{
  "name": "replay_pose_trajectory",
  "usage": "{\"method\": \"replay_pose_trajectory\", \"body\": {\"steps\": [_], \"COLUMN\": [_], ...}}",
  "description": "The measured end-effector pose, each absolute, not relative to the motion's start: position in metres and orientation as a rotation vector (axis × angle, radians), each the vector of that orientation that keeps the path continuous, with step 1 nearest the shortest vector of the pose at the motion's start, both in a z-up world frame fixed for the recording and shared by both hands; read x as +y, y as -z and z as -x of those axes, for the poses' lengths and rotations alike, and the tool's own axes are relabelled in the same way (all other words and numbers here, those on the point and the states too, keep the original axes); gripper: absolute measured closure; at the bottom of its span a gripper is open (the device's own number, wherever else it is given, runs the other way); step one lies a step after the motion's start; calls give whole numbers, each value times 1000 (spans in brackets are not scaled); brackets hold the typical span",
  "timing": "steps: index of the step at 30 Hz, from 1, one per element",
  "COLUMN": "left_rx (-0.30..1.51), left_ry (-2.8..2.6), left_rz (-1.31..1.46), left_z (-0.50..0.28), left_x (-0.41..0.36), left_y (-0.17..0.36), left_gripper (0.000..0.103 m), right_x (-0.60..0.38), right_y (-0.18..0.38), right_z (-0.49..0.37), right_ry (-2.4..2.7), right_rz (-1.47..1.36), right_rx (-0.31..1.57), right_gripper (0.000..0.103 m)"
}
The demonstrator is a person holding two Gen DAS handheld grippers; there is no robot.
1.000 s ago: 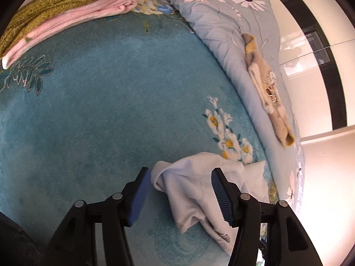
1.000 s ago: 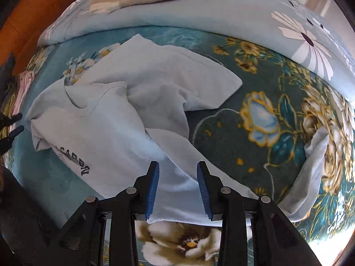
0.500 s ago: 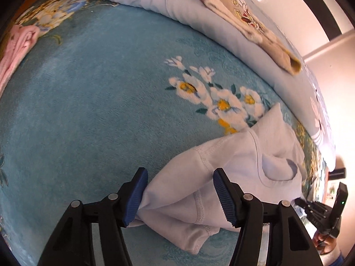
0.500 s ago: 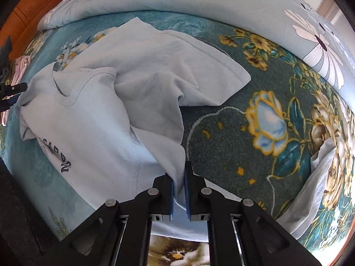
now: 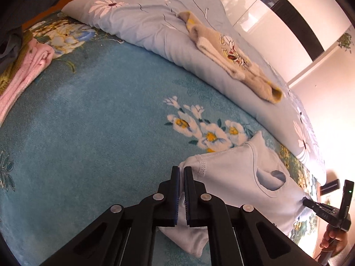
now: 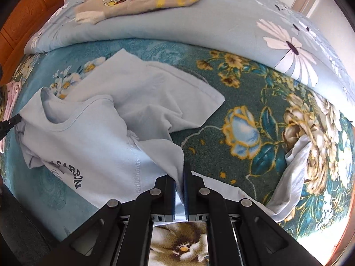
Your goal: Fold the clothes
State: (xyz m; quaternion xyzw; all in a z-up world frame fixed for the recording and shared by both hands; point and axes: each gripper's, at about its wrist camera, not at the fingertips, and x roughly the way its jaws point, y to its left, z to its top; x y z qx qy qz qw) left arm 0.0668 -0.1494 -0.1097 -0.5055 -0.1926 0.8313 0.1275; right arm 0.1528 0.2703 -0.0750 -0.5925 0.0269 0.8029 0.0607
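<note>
A pale blue T-shirt [image 6: 88, 141] with dark lettering lies crumpled on a teal flowered blanket [image 6: 255, 102]. My right gripper [image 6: 179, 177] is shut on a fold of its lower part. In the left wrist view the same T-shirt [image 5: 244, 177] shows its neck opening, and my left gripper [image 5: 180, 175] is shut on its sleeve edge. The right gripper [image 5: 328, 208] appears at that view's far right, held by a hand. The left gripper's tip [image 6: 11, 122] shows at the right wrist view's left edge.
A light blue daisy-print duvet [image 5: 155, 22] lies along the far side with a beige patterned garment [image 5: 233, 59] on it. A pink folded cloth [image 5: 24, 71] lies at the left. Another pale cloth [image 6: 290, 177] lies at the right. A wooden headboard [image 6: 24, 17] stands behind.
My left gripper closed on the T-shirt's sleeve edge after swinging toward it. My right gripper closed on the shirt's fold half a second ago and stays shut.
</note>
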Motion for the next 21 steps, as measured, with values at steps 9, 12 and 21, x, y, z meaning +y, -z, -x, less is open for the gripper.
{"method": "replay_pose_trajectory", "body": {"steps": [9,12,21], "left_rx": [-862,-959,-823], "left_ry": [-2447,-2372,-2289], "left_rz": [1384,1476,1621], "left_z": [-80,-78,-74], "left_x": [-209,-217,-181], "left_y": [93,110,124], "left_gripper": [99,99,91], "right_x": [243,257,290], "right_y": [-12,19,126], "right_z": [-156,-165,-218], "right_ry": [-2568,-2473,-2216], "right_rz": [1377,1495,1906], "right_rx": [139,170,371], "right_gripper": [98,98,98]}}
